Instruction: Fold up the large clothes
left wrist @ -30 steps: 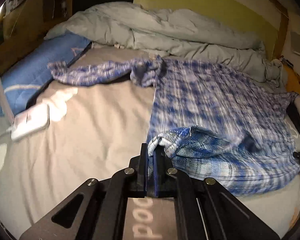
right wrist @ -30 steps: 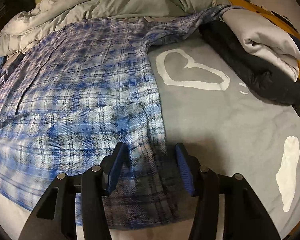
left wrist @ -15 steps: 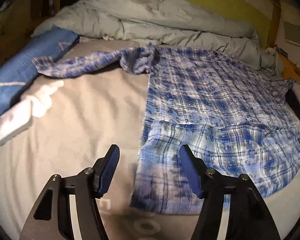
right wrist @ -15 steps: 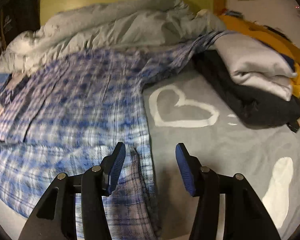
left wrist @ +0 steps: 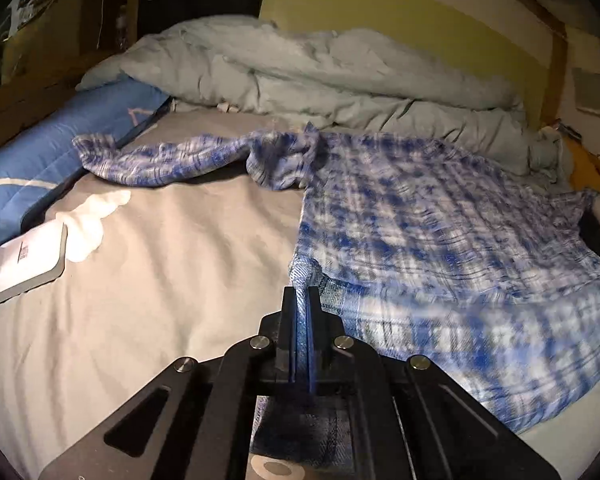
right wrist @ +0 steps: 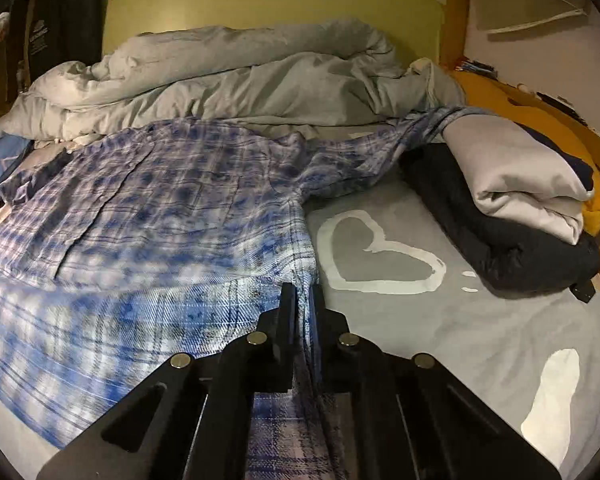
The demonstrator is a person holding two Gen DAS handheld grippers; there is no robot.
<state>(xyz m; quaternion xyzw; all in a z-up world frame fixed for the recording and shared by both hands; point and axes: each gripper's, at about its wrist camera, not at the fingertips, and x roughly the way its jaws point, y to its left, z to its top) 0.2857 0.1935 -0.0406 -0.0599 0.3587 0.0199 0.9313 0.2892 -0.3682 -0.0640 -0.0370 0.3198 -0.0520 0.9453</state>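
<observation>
Lying spread across the bed [left wrist: 172,280], the one plaid shirt [left wrist: 440,216] is facing its collar toward the duvet, so the hem is sitting nearest you for a first fold. You are pinching that hem at two corners: your left gripper [left wrist: 301,300] has just been closing and is clamping a bunched corner of cloth, and your right gripper [right wrist: 302,300] has just been closing too, gripping the opposite hem edge. Holding both corners is likely letting you carry the hem up evenly. Two sleeves are trailing outward, one each side. Around it you are seeing one rumpled duvet [right wrist: 220,80], one blue pillow [left wrist: 60,152], one white box [left wrist: 28,256] and one stack of two folded garments [right wrist: 512,204]
</observation>
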